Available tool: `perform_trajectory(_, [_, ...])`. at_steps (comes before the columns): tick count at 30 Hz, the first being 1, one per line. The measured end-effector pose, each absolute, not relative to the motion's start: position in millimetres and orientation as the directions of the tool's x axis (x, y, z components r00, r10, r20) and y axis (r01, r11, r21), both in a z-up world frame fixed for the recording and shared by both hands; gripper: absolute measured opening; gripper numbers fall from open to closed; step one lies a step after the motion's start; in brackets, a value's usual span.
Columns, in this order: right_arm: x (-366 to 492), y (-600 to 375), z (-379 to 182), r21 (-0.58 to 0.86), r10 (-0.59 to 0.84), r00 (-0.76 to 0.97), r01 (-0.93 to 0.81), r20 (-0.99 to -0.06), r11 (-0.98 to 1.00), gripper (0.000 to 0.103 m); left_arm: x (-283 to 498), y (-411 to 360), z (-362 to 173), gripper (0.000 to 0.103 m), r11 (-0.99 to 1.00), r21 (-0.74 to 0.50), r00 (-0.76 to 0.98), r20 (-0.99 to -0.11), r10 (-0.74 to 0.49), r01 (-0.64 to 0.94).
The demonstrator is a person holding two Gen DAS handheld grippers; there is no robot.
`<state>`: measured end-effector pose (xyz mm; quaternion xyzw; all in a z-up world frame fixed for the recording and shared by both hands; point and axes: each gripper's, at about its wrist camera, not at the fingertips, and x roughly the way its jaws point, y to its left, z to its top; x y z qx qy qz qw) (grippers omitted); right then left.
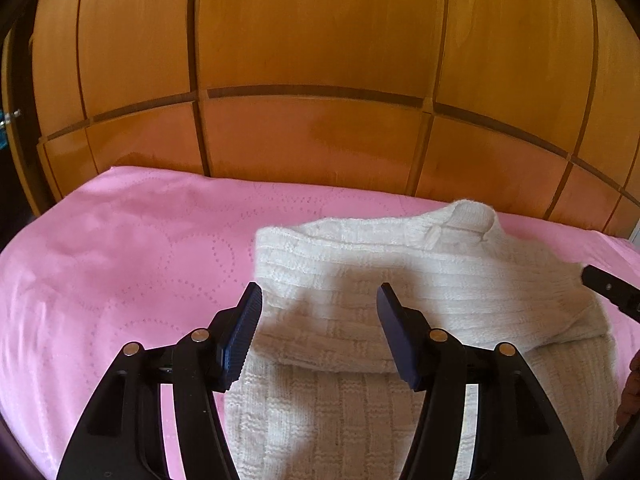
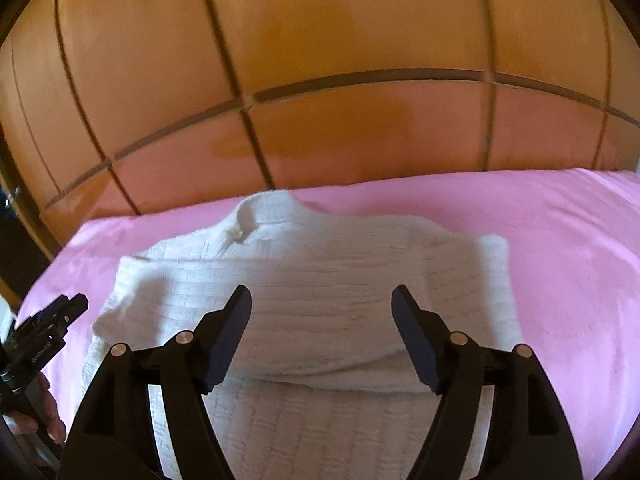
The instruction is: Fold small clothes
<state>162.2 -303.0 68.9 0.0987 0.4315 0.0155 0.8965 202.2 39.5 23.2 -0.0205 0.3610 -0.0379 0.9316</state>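
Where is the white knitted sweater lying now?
In both wrist views the white knitted sweater lies on the pink bedcover, its collar toward the wooden panelled wall, under the open left claw.

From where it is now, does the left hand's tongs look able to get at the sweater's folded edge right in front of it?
Probably yes. The left tongs stand open with nothing between them, and the sweater's folded edge lies bare just beyond their tips on the pink bedspread. The right tongs stay off to the side.
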Motion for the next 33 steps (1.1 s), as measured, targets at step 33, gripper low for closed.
perform_trajectory(33, [92, -351, 34, 0.148, 0.049, 0.537, 0.143, -0.842, 0.979, 0.091, 131, 98, -44, 0.066, 0.99, -0.138, 0.564, -0.818, -0.112, -0.003])
